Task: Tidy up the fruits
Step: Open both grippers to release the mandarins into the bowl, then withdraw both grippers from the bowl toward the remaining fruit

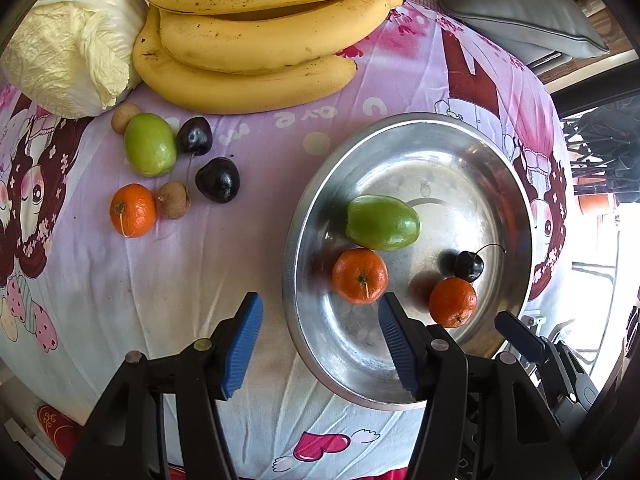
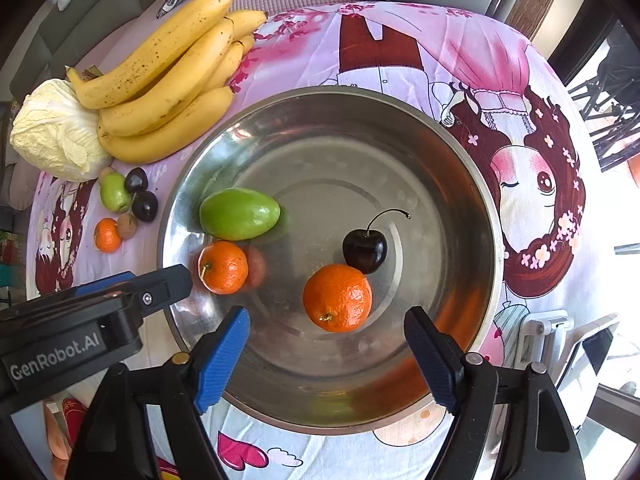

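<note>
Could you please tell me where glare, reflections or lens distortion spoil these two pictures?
Left wrist view: the window at the right edge is blown out white, and fisheye bends the yellow banana bunch. Right wrist view: the shiny round steel bowl mirrors the small orange tangerine beside it, and daylight washes out the lower right corner.

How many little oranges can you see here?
3. Two lie in the metal bowl: one beside the green fruit, one touching the cherry. The third sits on the cloth outside. None seem hidden.
</note>
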`<action>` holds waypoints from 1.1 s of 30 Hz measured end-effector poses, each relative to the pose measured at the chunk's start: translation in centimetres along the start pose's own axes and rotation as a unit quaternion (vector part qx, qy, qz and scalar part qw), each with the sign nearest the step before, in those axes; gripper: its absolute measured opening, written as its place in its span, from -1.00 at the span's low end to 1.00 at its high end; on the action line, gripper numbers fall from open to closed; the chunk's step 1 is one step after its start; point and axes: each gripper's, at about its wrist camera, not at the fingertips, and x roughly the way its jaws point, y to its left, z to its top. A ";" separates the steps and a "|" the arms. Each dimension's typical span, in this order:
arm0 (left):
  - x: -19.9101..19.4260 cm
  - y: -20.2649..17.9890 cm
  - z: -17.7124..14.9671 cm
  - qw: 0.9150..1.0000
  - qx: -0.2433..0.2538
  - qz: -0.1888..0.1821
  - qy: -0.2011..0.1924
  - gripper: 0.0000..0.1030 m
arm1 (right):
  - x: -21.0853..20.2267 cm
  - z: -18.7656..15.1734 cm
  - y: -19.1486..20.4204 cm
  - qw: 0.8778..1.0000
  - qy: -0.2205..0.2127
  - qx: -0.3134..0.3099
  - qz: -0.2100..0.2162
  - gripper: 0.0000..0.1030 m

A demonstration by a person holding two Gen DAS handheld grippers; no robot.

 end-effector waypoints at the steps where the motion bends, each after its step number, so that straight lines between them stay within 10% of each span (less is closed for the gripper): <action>1: -0.1 0.2 0.0 1.000 -0.003 0.001 -0.002 0.37 | 0.1 0.0 -0.1 1.000 0.000 0.000 0.001 0.71; 4: -0.1 0.9 0.1 1.000 -0.011 0.007 -0.009 0.56 | 0.2 0.0 -0.2 1.000 -0.003 0.000 -0.004 1.00; 17: 0.3 3.0 0.2 0.998 -0.030 0.055 -0.025 0.91 | 2.0 0.1 -0.4 1.000 0.007 0.001 0.002 1.00; 33: 1.6 3.5 -0.3 0.997 -0.026 0.070 -0.021 0.93 | 2.7 0.4 -0.8 1.000 0.009 -0.003 -0.004 1.00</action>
